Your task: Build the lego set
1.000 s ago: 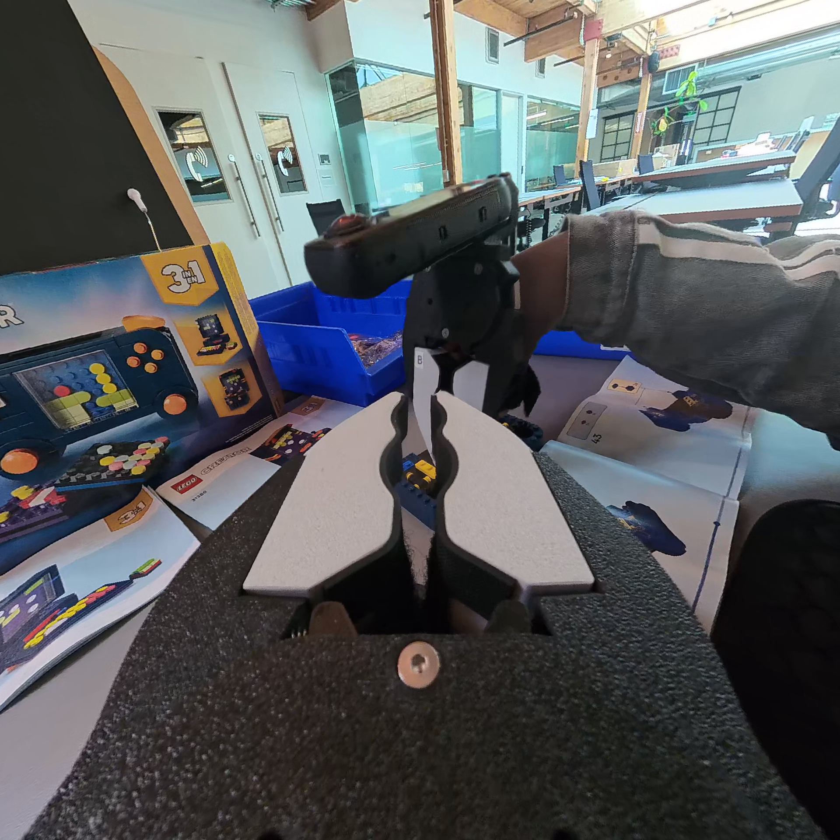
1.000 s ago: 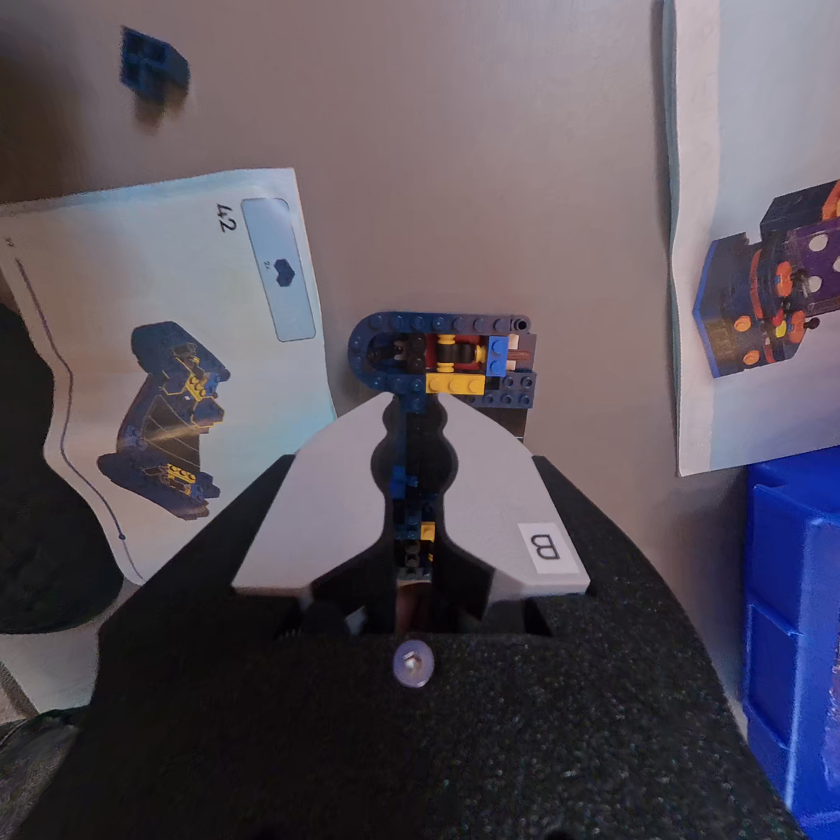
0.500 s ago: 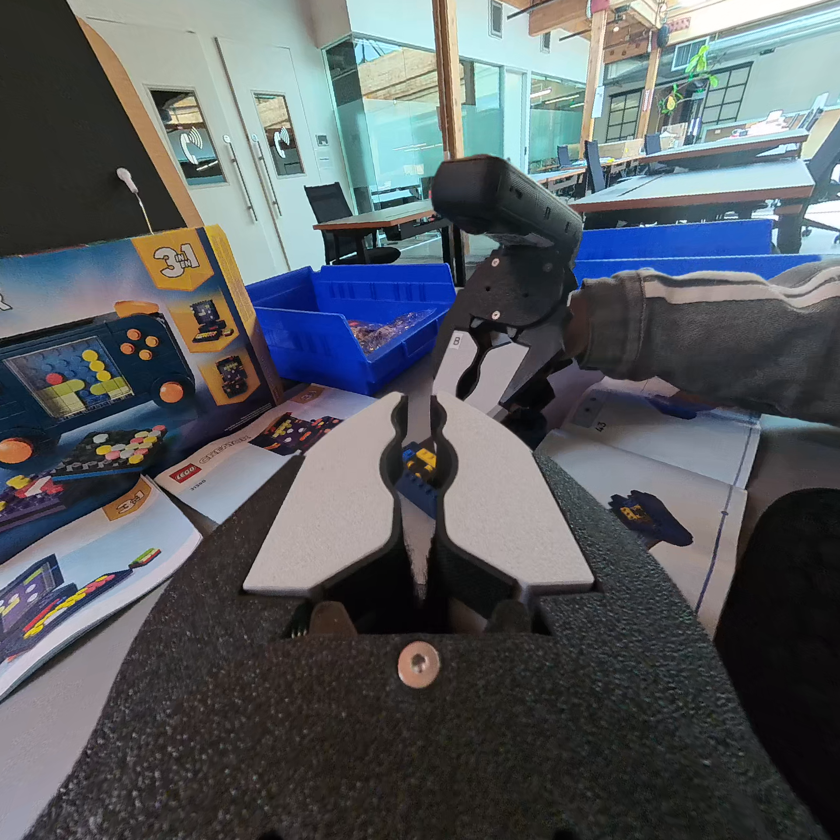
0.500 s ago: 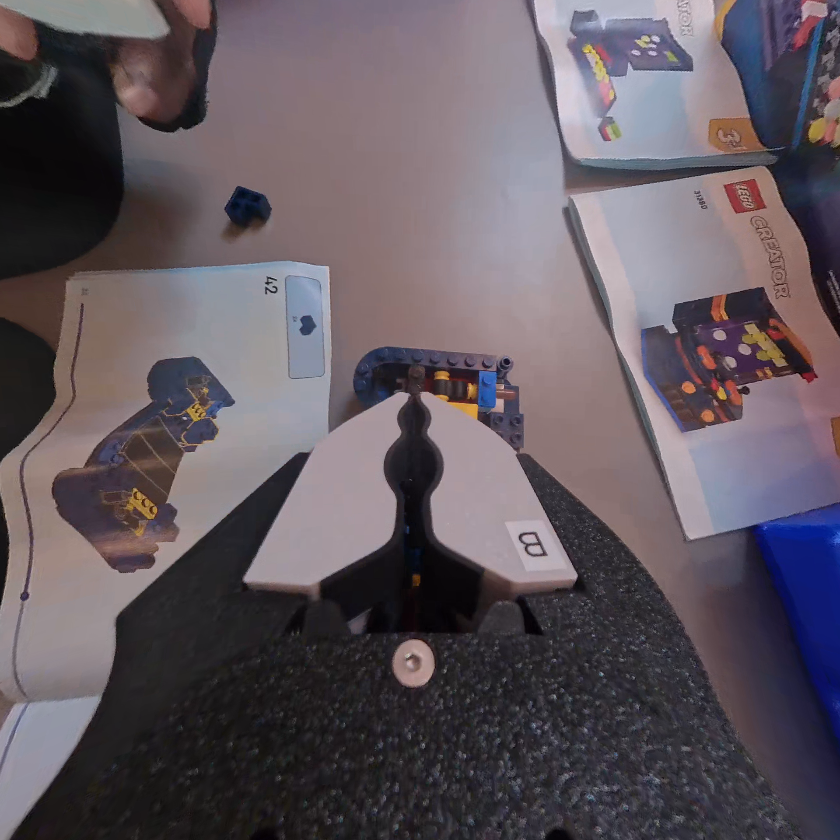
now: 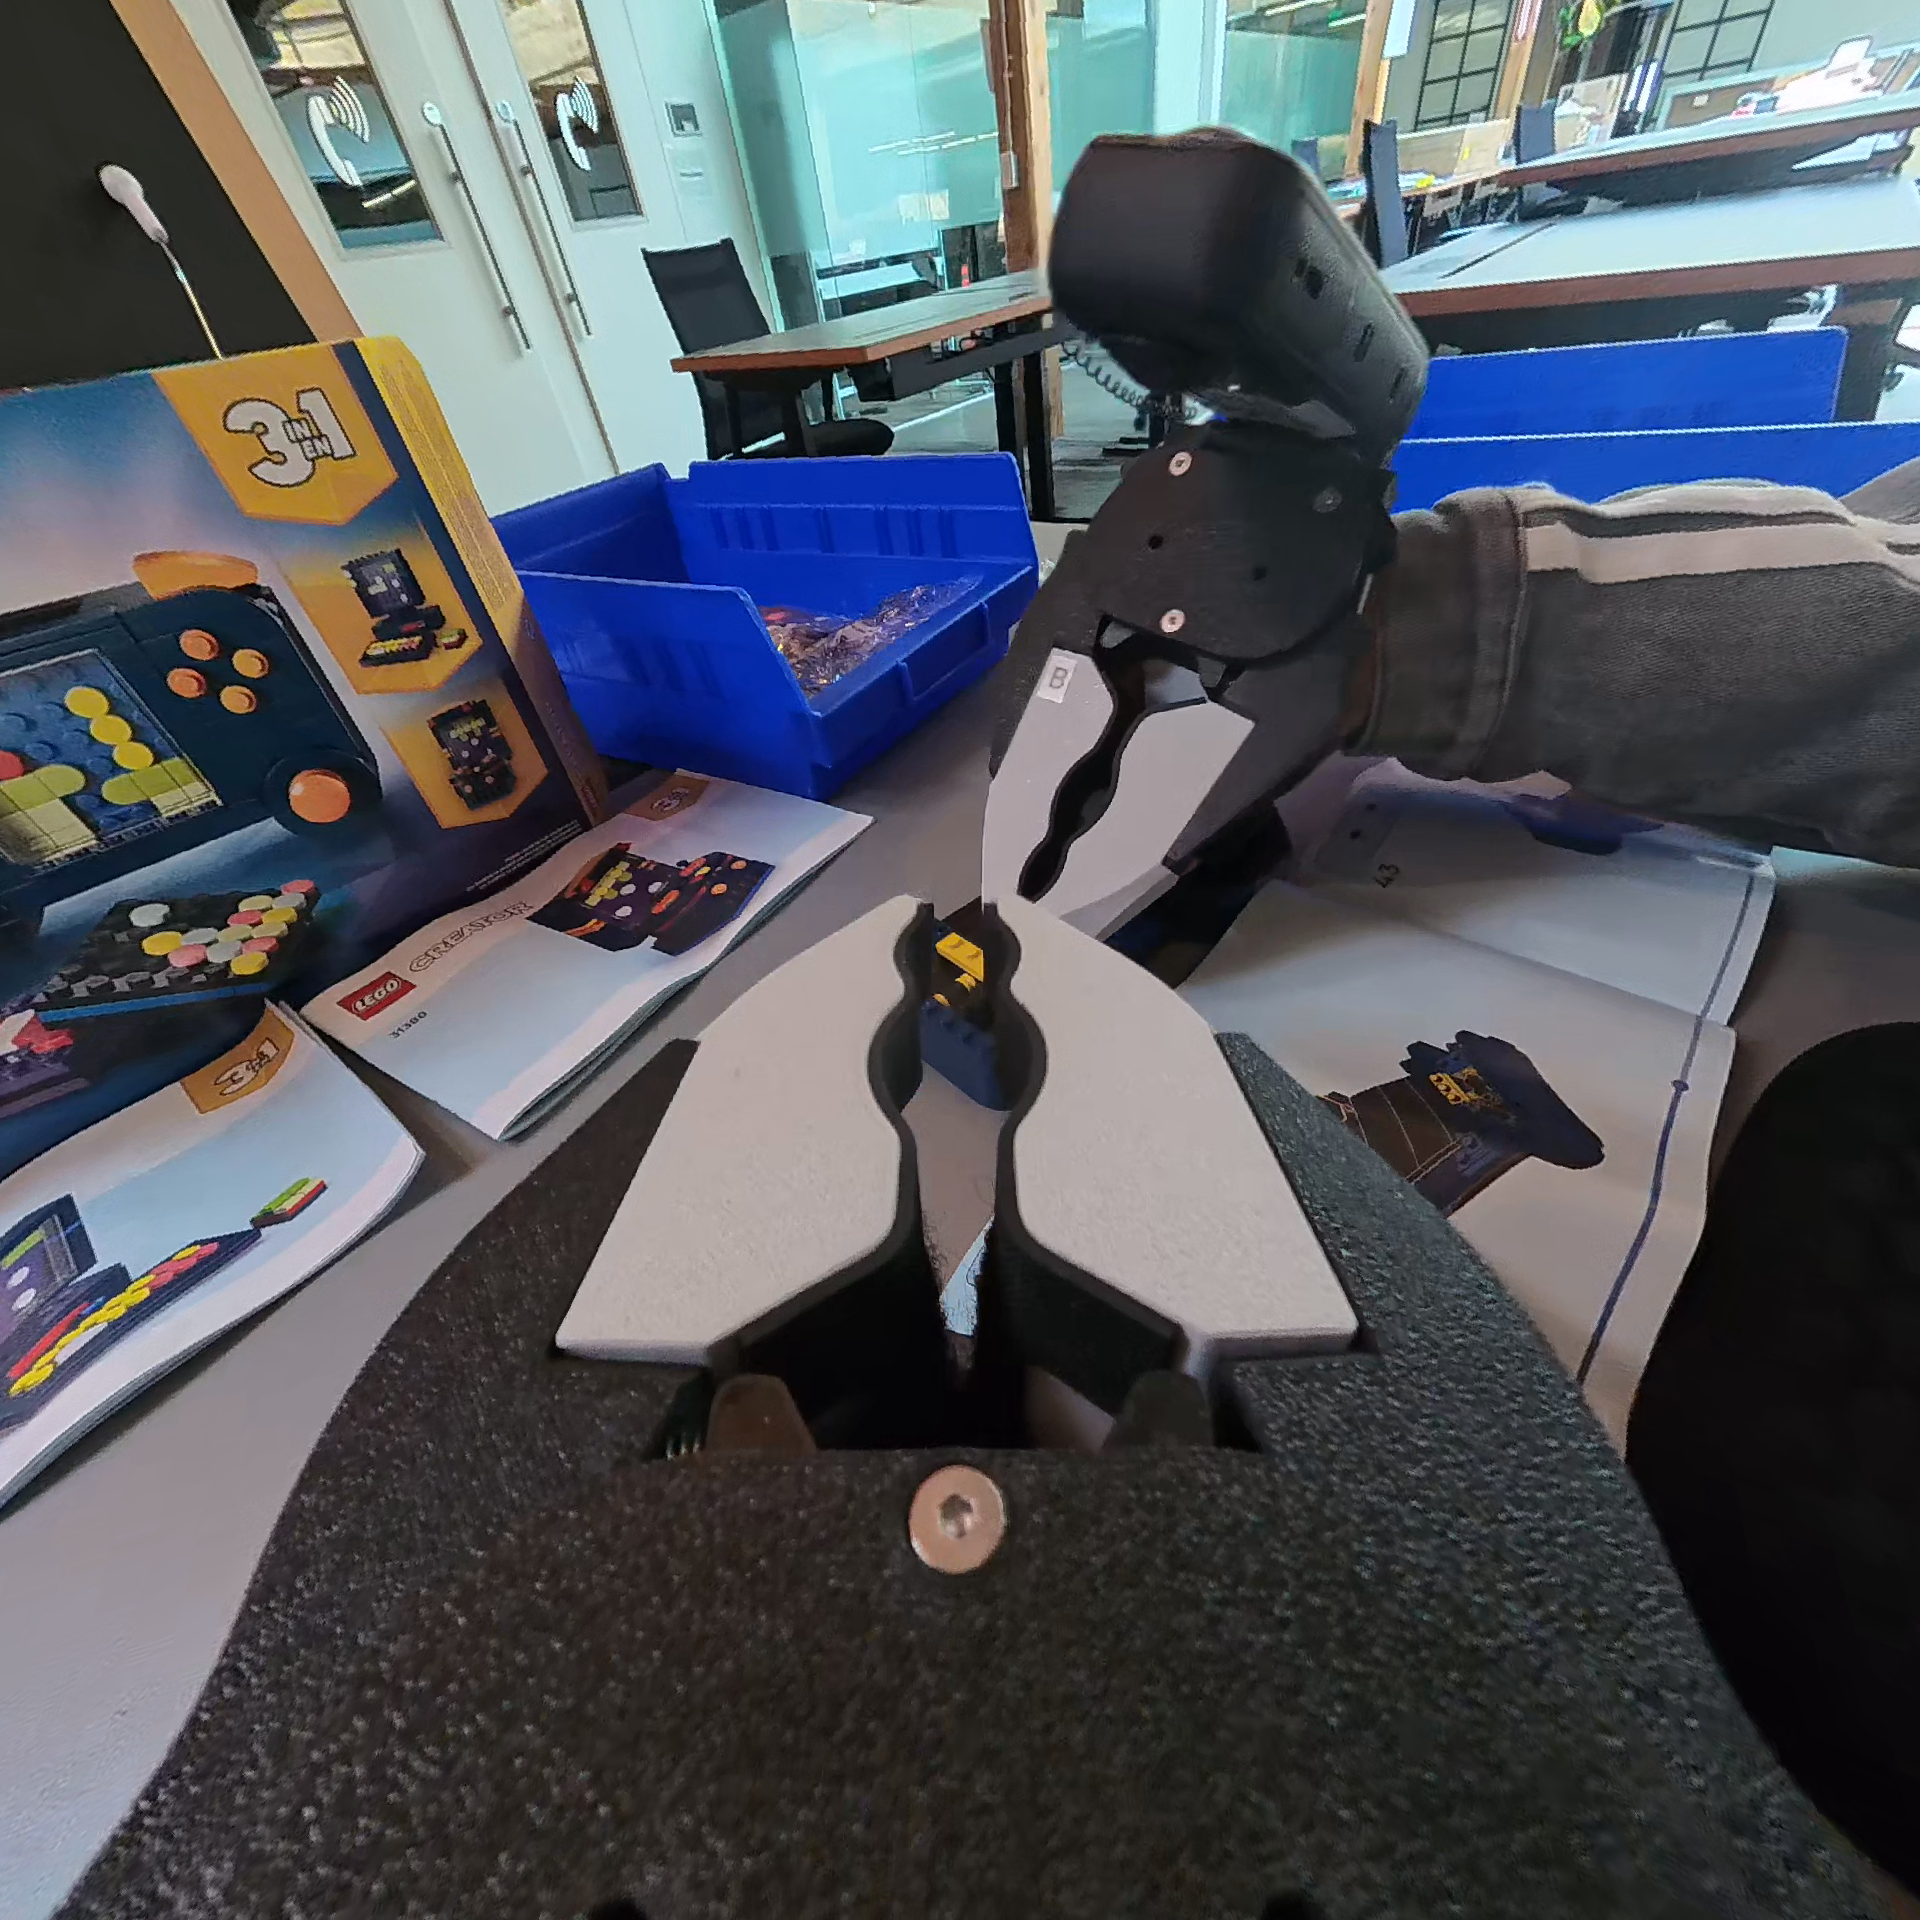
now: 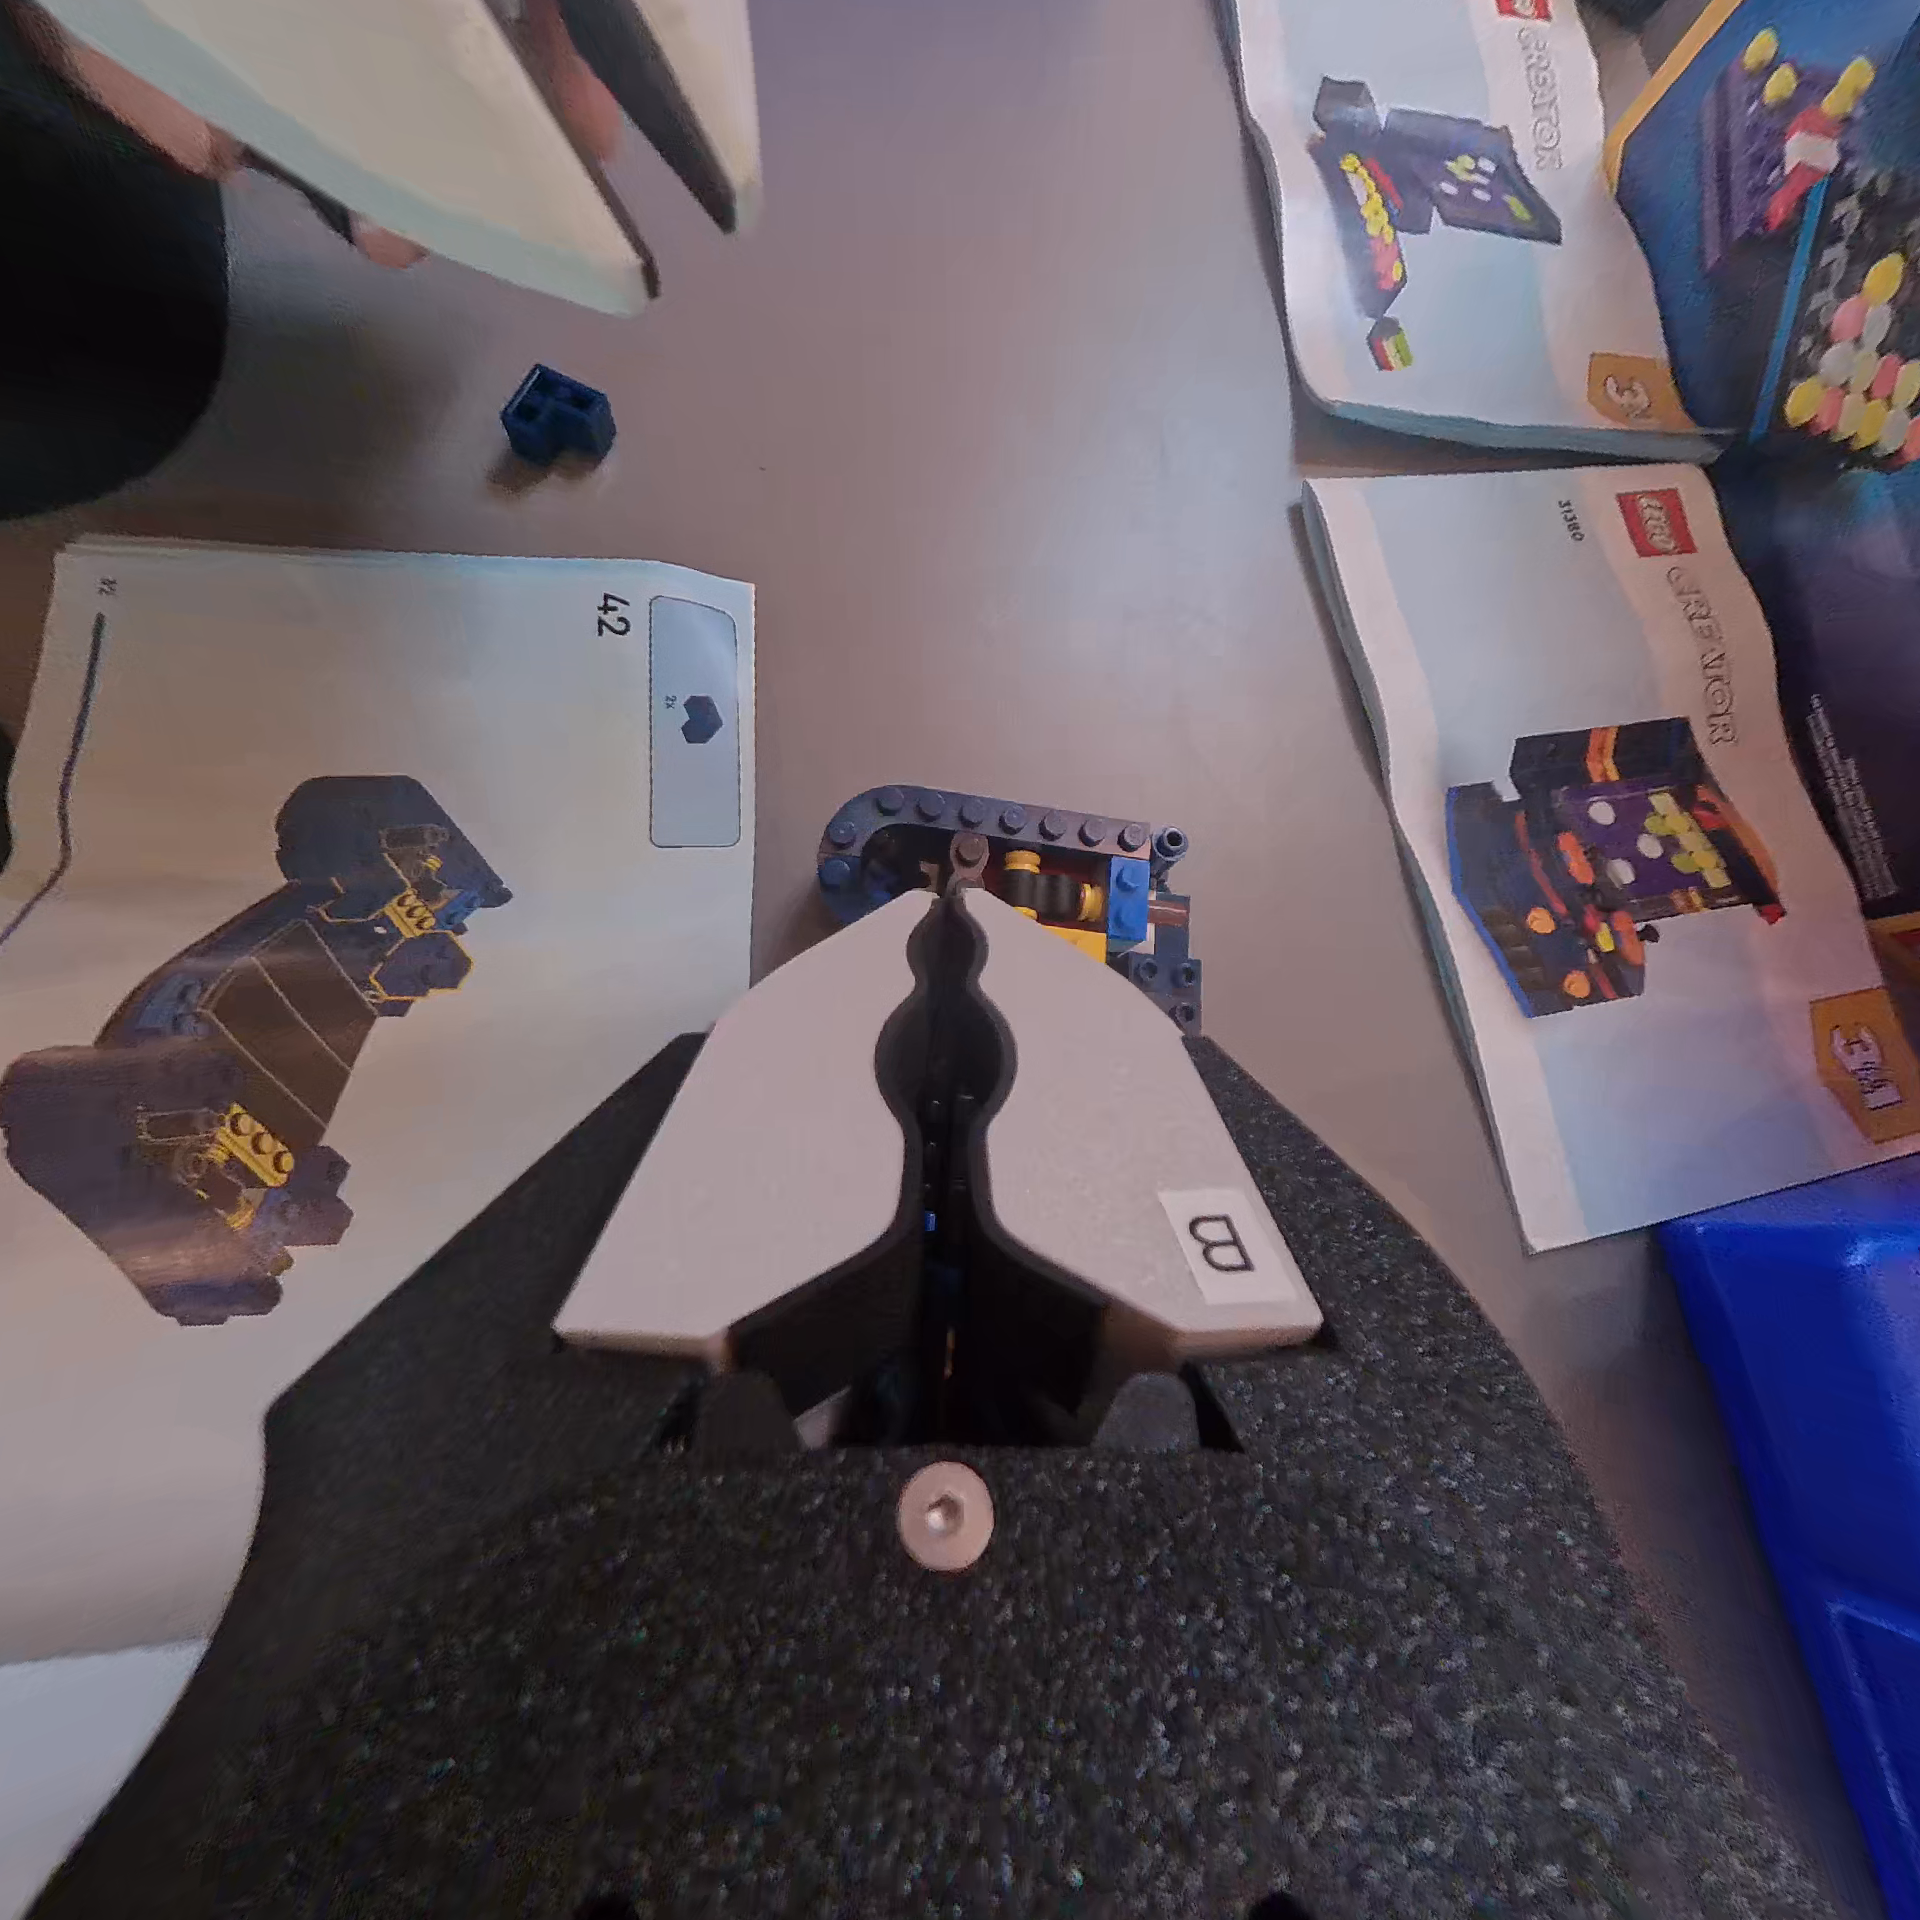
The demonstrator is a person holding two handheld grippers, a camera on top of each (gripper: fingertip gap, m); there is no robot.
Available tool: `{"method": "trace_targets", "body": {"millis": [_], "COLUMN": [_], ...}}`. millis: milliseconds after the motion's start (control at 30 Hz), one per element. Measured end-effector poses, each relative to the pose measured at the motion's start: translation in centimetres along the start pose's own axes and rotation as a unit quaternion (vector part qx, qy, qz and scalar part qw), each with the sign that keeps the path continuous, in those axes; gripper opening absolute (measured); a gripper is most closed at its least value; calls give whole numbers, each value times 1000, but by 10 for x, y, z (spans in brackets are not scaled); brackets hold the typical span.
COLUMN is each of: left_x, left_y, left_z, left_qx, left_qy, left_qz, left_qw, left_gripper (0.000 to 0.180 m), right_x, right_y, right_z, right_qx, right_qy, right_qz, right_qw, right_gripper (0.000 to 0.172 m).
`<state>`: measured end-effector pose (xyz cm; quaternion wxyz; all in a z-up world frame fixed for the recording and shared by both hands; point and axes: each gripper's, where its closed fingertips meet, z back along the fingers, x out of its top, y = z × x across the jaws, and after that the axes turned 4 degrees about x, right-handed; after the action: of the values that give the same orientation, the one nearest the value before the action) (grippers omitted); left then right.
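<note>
My right tongs [image 6: 954, 902] had swung lower | tips clenched on a pin atop the model [image 6: 1013, 883] | left tongs [image 5: 961, 914] grasped the model, long axis crosswise.

The brick model [image 6: 1039, 883] lies on the table [image 6: 987, 468] between the open booklet [image 6: 364, 935] and a closed booklet [image 6: 1610, 883].

Three instruction booklets [image 5: 582, 935], one blue bin [image 5: 769, 623], one box [image 5: 208, 644].

Blue bin [image 5: 790, 644], game-set box [image 5: 260, 644], booklets [image 5: 582, 956], loose blue brick [image 6: 558, 414]
</note>
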<state>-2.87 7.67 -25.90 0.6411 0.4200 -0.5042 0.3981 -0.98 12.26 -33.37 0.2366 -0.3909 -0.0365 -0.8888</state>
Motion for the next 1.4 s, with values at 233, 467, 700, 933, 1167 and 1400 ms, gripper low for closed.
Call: {"method": "trace_targets", "body": {"millis": [233,467,700,933,1167,1400], "left_x": [-5,-12,-11,-10,-11,-13], "left_y": [3,1,1,0,0,-2], "left_z": [-2,-4,-4,-3,-3,-4], "left_qx": [3,0,-1,-5,-5,-10], "left_qy": [9,26,26,26,28,33], "left_qz": [2,-2,-1,-6,-6,-7], "left_qw": [1000,1000,1000,1000,1000,999], "left_gripper": [8,8,8,8,8,8], "right_x": [0,-2,5,1,-6,0], "right_y": [0,1,-6,-6,-1,-1], "right_z": [0,0,9,13,4,5], "right_qx": [-15,-19,-32,-23,-9,-8], "right_qy": [-15,13,-19,-13,8,11], "right_qz": [0,-1,21,-19,-26,-16], "right_qw": [1000,1000,999,999,1000,1000], "right_gripper": [1,2,0,0,0,0]}}
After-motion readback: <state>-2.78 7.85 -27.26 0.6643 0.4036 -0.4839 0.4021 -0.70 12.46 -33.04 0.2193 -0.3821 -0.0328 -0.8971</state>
